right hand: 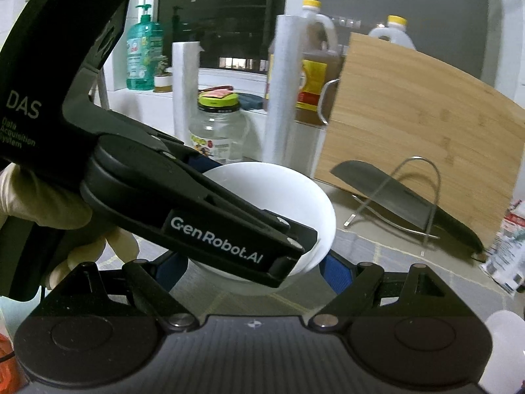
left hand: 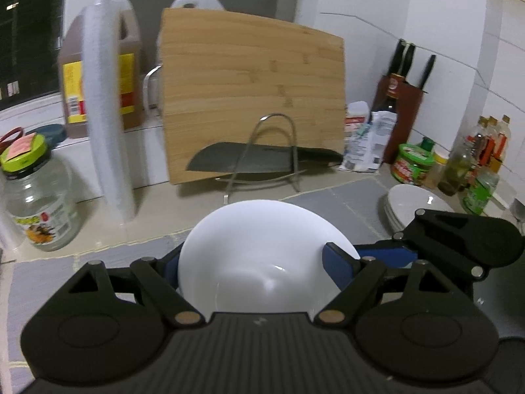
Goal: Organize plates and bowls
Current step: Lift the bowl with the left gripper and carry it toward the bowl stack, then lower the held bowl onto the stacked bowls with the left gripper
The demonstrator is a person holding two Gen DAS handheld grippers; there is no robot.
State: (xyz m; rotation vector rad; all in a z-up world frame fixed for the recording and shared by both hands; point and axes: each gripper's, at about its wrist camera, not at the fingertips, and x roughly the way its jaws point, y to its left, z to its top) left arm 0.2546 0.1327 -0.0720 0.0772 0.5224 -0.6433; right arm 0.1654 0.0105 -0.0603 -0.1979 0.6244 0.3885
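- White bowl (left hand: 259,256): held above the grey tiled counter (left hand: 344,193), between the blue pads of my left gripper (left hand: 259,262); those jaws are clenched on its sides.
- My right gripper (right hand: 252,272): its blue pads flank the bowl's near rim from below; whether they press on it I cannot tell, since my left gripper crosses in front.
- Hand (right hand: 49,210): pale-gloved, wrapped round my left gripper's handle.
- Stack of white plates (left hand: 413,203): on the counter to the right of the bowl, apart from it.
- Open room: bare counter lies ahead of the bowl, up to the wire rack (left hand: 262,161).
- Cleaver (left hand: 259,161): lying through the rack, its blade edge towards the bowl.
- Wooden cutting board (left hand: 252,95): upright behind the rack, closing off the back.
- White roll (left hand: 105,118) and glass jar (left hand: 36,197) with a green lid: bounding the left side.
- Knife block (left hand: 403,98) and sauce bottles (left hand: 482,151): along the right wall.
- Legible writing: "GenRobot.AI" and "DAS Data Acquisition System" on my left gripper; the jar and bottle labels are too blurred to read.
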